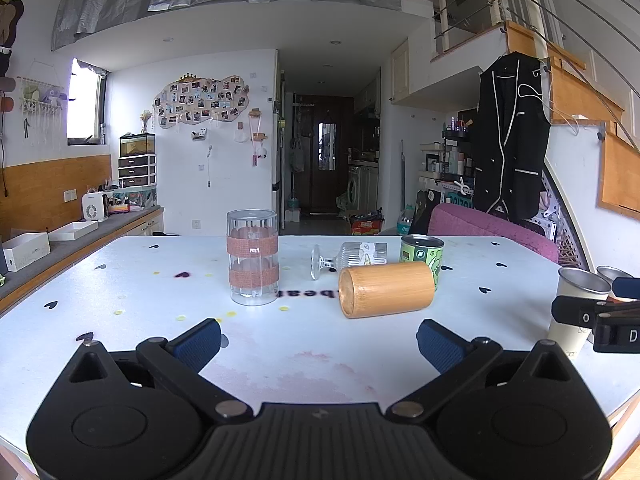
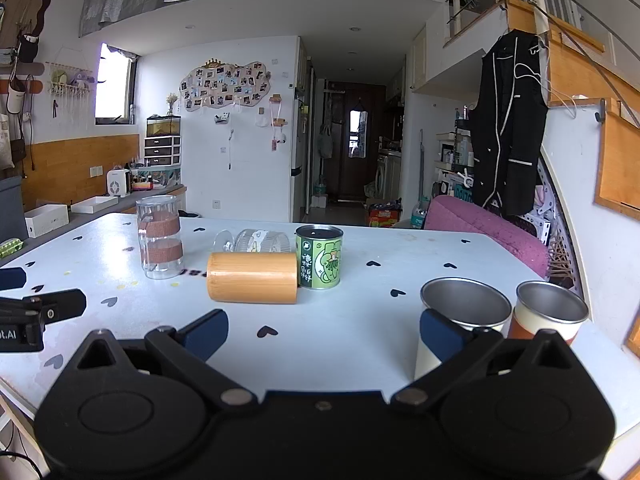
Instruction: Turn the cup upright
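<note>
The bamboo cup (image 1: 386,289) lies on its side near the middle of the white table (image 1: 120,280), its closed base turned toward the table's left edge. Just behind it stands a green tin (image 1: 422,254), touching or nearly touching the cup's far end (the gap is hard to judge). A ribbed stemmed glass (image 1: 348,258) also lies on its side behind the cup, toward the far edge. To the left, apart from them, a clear glass (image 1: 252,257) with two orange bands stands upright. Near the right edge, two steel-lined cups (image 2: 466,312) stand side by side. The left gripper (image 1: 319,340) hovers over the near edge, fingers spread wide and holding nothing. The right gripper (image 2: 324,334) is likewise spread and empty, its right finger just in front of the nearer steel-lined cup.
</note>
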The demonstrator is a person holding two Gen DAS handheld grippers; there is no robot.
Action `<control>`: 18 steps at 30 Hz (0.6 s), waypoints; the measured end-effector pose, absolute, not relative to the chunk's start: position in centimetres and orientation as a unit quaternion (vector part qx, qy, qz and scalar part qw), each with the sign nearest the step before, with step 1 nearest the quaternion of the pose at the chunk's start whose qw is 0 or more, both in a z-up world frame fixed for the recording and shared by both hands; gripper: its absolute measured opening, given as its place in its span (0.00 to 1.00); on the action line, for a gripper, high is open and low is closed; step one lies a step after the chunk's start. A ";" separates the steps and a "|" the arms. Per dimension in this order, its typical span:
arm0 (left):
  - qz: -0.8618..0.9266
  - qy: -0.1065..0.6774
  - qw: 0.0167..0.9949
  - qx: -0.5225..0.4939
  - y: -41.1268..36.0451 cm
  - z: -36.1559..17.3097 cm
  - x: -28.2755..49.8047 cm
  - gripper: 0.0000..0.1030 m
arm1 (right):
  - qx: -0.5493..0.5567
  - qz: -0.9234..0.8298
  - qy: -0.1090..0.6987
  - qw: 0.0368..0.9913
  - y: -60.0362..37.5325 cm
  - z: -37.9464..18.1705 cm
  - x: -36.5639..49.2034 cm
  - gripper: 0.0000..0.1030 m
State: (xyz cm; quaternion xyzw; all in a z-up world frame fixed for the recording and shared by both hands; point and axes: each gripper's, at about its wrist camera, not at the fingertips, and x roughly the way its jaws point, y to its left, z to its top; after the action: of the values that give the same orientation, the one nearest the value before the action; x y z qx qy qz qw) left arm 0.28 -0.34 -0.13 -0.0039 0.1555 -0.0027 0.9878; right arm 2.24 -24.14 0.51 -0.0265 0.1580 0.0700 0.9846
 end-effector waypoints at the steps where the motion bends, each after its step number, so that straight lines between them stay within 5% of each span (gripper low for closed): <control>1: -0.003 0.156 0.988 -0.004 -0.3 -0.1 0.3 1.00 | -0.027 0.070 0.158 0.985 -24.2 0.5 2.3 1.00; 18: -0.003 0.156 0.988 -0.004 -0.3 -0.1 0.3 1.00 | -0.026 0.070 0.158 0.985 -24.2 0.5 2.2 1.00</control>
State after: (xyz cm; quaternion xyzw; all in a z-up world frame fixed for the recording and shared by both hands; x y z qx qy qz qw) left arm 0.29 -0.35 -0.14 -0.0039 0.1559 -0.0026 0.9878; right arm 2.20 -24.20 0.49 -0.0258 0.1584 0.0699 0.9846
